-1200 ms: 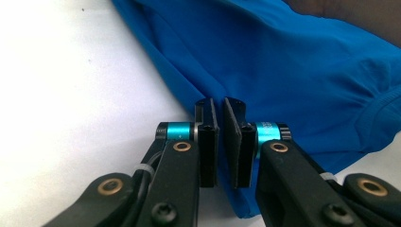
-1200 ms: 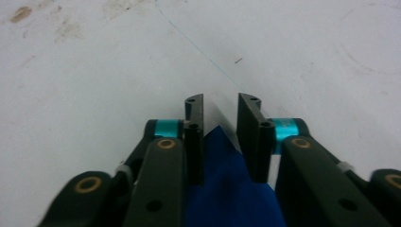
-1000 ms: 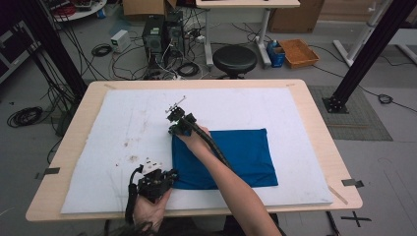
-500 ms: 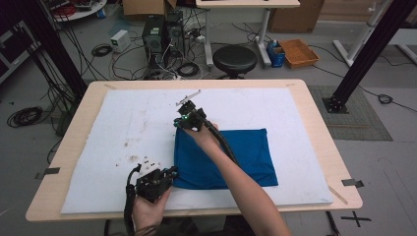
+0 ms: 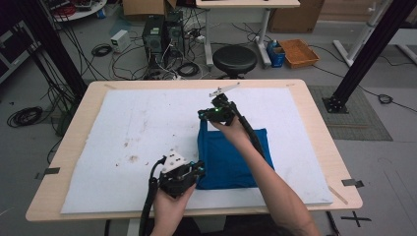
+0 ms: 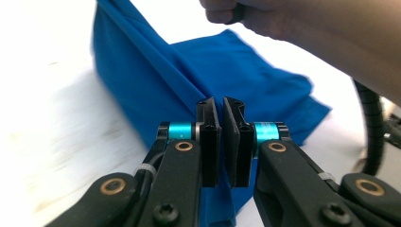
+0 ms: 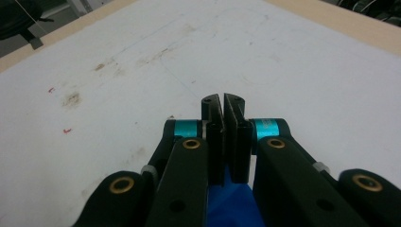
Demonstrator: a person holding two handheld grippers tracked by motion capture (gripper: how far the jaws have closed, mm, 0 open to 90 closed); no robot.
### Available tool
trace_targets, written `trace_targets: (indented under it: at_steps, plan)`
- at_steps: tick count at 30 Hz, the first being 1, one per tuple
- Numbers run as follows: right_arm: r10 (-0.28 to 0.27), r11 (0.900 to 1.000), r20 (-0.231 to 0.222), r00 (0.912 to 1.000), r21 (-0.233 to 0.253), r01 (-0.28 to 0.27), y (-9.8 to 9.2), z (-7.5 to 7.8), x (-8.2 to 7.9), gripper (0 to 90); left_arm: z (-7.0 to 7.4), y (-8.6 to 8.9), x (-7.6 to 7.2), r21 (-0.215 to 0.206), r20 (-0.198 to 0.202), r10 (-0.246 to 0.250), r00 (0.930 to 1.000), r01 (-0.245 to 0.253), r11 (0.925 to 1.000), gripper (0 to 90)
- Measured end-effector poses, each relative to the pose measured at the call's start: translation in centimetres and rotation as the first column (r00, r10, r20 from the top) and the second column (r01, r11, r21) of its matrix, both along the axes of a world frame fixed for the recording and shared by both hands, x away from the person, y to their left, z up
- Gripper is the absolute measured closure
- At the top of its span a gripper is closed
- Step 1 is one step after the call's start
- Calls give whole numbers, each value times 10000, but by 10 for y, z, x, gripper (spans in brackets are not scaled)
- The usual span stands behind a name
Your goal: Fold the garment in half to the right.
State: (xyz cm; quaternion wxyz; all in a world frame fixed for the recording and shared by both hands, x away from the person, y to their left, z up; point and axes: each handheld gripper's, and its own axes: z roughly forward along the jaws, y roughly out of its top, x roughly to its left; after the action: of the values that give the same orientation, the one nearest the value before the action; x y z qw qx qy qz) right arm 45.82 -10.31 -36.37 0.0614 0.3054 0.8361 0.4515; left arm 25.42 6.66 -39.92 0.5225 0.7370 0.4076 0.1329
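A blue cloth (image 5: 231, 157) lies folded on the white sheet (image 5: 123, 142) that covers the table (image 5: 314, 113), right of the middle and reaching close to the near edge. The left hand-held gripper (image 5: 196, 172) sits at the cloth's near left corner, close to the table's near edge; in the left gripper view its jaws stand pressed together with blue fabric pinched between them, a fold of the cloth (image 6: 156, 85) rising away from the pads toward the far side. The right hand-held gripper (image 5: 209, 114) is at the cloth's far left corner, toward the middle of the table, the person's right forearm (image 5: 265, 172) lying across the cloth behind it. In the right gripper view its jaws are likewise closed to a thin slit, and blue cloth (image 7: 231, 208) shows low between the gripper's arms, so it pinches that far corner. Brown stains (image 5: 130, 158) mark the sheet left of the cloth, well apart from both grippers
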Motion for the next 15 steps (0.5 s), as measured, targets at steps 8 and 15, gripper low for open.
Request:
trace_targets:
  at_steps: [8,15]
  plan:
    - [-366,9991,112,9993,-222,368,-55,8,0,879,-2,-52,13,-153,-52,-862,9963,861,9962,851]
    - [-923,9939,104,9957,-602,927,-100,4,3,879,-7,-96,26,-166,-181,-1411,9898,1408,9899,851]
